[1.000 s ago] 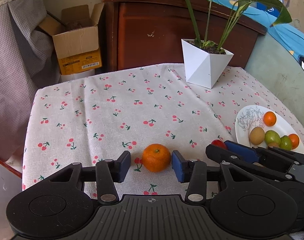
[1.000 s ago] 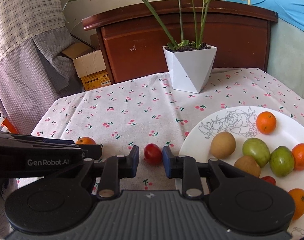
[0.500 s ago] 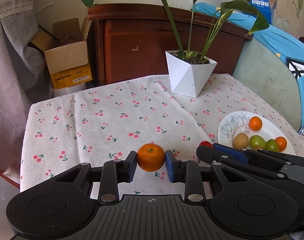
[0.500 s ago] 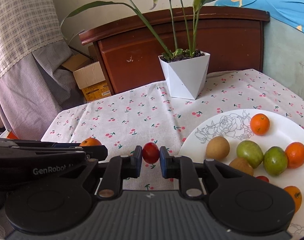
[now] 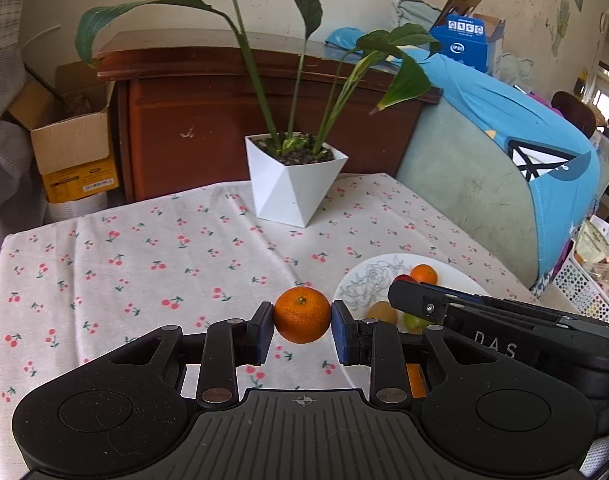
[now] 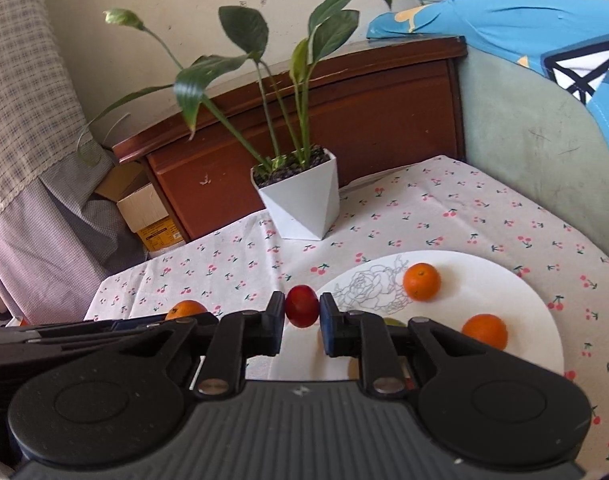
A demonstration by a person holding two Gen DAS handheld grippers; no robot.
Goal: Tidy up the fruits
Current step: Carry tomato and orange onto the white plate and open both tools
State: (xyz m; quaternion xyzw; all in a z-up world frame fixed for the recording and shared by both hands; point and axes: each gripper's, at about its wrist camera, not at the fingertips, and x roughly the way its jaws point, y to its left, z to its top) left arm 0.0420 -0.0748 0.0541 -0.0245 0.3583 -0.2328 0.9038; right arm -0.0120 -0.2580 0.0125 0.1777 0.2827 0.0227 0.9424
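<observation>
My left gripper [image 5: 302,316] is shut on an orange mandarin [image 5: 302,314] and holds it above the cherry-print tablecloth, just left of the white plate [image 5: 460,280]. My right gripper [image 6: 302,312] is shut on a small red fruit [image 6: 302,311] and holds it over the left rim of the plate [image 6: 504,292]. The plate carries two mandarins [image 6: 422,281] and green and brown fruits mostly hidden behind the gripper. The right gripper's body [image 5: 504,320] shows in the left wrist view, over the plate. The left gripper's mandarin also shows in the right wrist view [image 6: 186,309].
A white faceted pot with a tall green plant [image 5: 294,184] stands at the back middle of the table. A brown wooden cabinet [image 5: 232,120] and a cardboard box [image 5: 74,148] are behind the table. A chair with blue cloth [image 5: 504,152] is at the right.
Both grippers closed on their fruits, lifted them off the cloth and moved right toward the plate. The red fruit now hangs over the plate's rim.
</observation>
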